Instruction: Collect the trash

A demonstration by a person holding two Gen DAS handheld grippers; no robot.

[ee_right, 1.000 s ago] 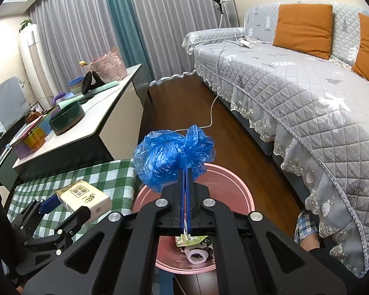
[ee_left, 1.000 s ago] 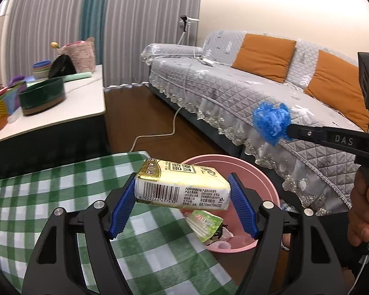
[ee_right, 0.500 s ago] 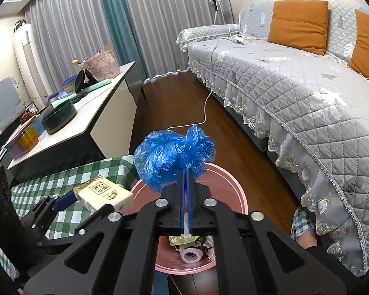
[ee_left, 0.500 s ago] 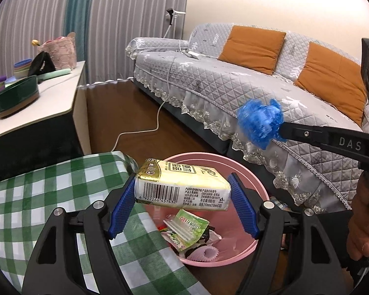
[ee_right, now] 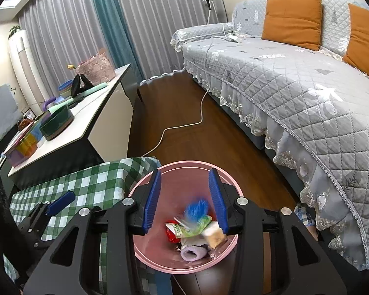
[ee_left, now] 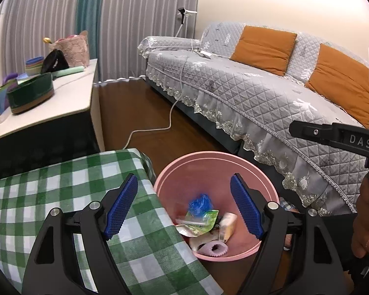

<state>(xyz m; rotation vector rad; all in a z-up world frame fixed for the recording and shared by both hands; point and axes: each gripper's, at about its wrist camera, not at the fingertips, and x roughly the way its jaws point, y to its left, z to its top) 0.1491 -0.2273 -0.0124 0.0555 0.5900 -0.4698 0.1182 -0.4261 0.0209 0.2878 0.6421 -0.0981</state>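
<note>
The blue plastic wad [ee_right: 196,208] is lying in the pink bin [ee_right: 145,258], blurred, on top of a green wrapper [ee_right: 195,227], with the tan carton [ee_right: 215,236] tilted just beside it and a lilac paper cup [ee_right: 193,252] nearer the rim. I am holding the right gripper [ee_right: 185,200] angled downward over the bin's mouth; its jaws have just been opening and are standing apart with nothing clamped between them, the wad showing below the gap. I am keeping the left gripper [ee_left: 183,207] angled down as well, its jaws spread wide and empty; they too have just been opening, and the carton [ee_left: 227,225] is lying in the bin [ee_left: 233,156] below them. In the left wrist view the right gripper's black finger is reaching in from the right edge, with the hand [ee_left: 366,226] on its handle low at that side. The bin is standing on the wooden floor [ee_right: 184,113], touching the corner of the green checked desk [ee_left: 49,189] on its left, with the grey quilted sofa [ee_right: 295,78] well apart on the right. A white cable [ee_right: 182,126] is trailing across the open floor beyond the bin, between the sofa and a white side table [ee_right: 98,113].
</note>
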